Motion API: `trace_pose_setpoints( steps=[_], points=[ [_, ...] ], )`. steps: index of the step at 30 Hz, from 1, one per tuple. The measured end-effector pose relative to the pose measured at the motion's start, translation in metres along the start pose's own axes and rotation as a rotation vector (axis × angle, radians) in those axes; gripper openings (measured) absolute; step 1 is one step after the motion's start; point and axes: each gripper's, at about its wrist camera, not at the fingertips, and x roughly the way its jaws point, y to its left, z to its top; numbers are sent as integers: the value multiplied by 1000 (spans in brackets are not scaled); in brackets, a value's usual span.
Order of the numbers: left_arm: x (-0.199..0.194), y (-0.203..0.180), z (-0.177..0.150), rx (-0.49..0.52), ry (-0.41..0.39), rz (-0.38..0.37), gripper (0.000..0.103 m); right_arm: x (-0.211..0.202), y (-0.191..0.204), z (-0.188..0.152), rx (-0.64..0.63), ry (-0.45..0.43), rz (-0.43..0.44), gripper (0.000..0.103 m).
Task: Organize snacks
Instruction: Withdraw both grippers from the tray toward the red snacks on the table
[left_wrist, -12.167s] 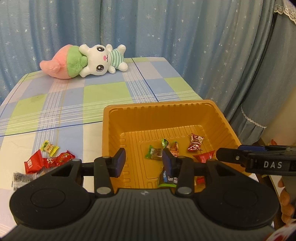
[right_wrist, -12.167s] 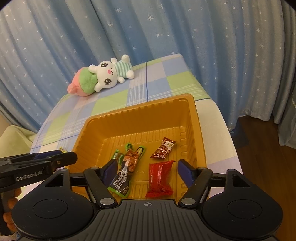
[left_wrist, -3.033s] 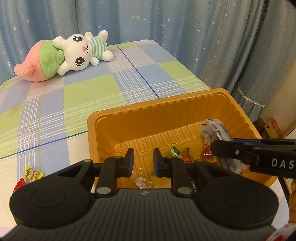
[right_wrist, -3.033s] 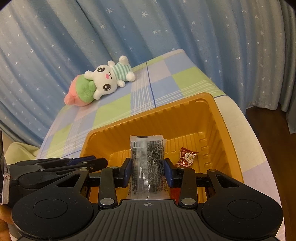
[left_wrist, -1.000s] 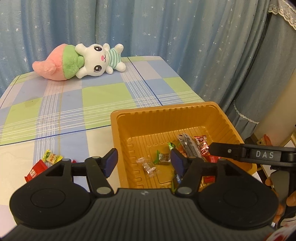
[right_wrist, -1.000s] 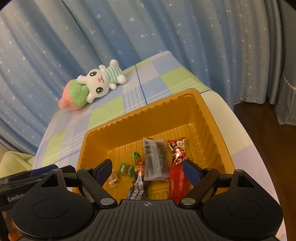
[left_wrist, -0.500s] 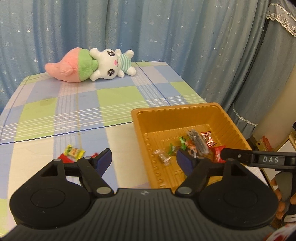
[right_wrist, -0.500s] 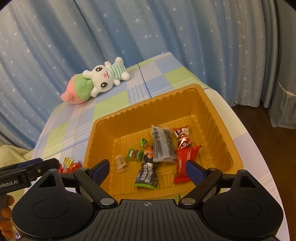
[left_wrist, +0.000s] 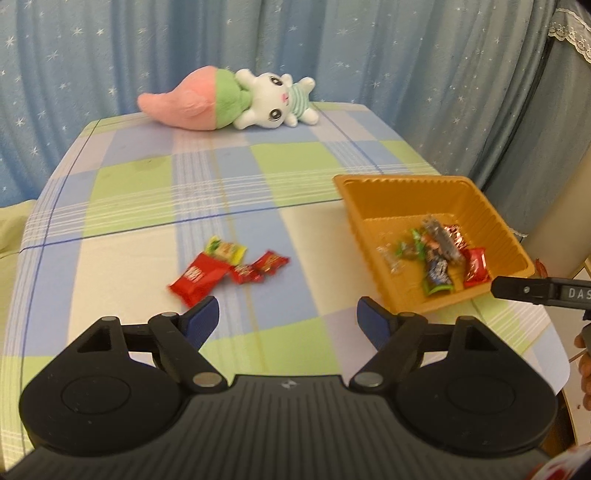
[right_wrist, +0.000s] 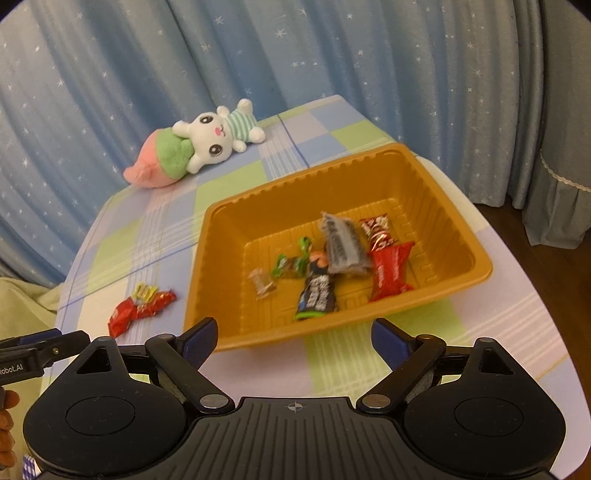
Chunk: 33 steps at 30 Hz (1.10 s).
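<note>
An orange plastic tray (left_wrist: 354, 206) (right_wrist: 461, 236) stands on the right of the checked table and holds several wrapped snacks, among them a grey packet (right_wrist: 341, 245) and a red packet (right_wrist: 391, 271). Loose snacks lie on the cloth left of the tray: a red packet (left_wrist: 197, 277), two small red ones (left_wrist: 260, 267) and a yellow candy (left_wrist: 226, 251); they also show in the right wrist view (right_wrist: 142, 308). My left gripper (left_wrist: 288, 321) is open and empty, above the table in front of the loose snacks. My right gripper (right_wrist: 293, 336) is open and empty, at the tray's near rim.
A plush rabbit in a pink and green peach (left_wrist: 229, 101) (right_wrist: 192, 149) lies at the table's far edge. Blue starred curtains (left_wrist: 258, 48) hang behind. The table's right edge drops to a wooden floor (right_wrist: 517, 236).
Both grippers have pulled back from the tray and opened wider. The left view has swung left, bringing the loose snacks on the cloth in front of it.
</note>
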Motion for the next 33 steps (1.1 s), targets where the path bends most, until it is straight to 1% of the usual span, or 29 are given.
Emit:
trace_pose_setpoints(
  steps=[7,18,26,33],
  points=[
    [-7,30,-17,-5,32,4,80,3,32,-25,-21,42,9,90],
    [-18,75,-37,-15,67,22,80,29,90,-56,-74,111,59,90],
    [-18,105,-43,-34,82,37,80,52,128,-66,-116,150,78,90],
    [-11,123,-46,-54,103,46,80,72,151,-68,-150,176,83,90]
  ],
)
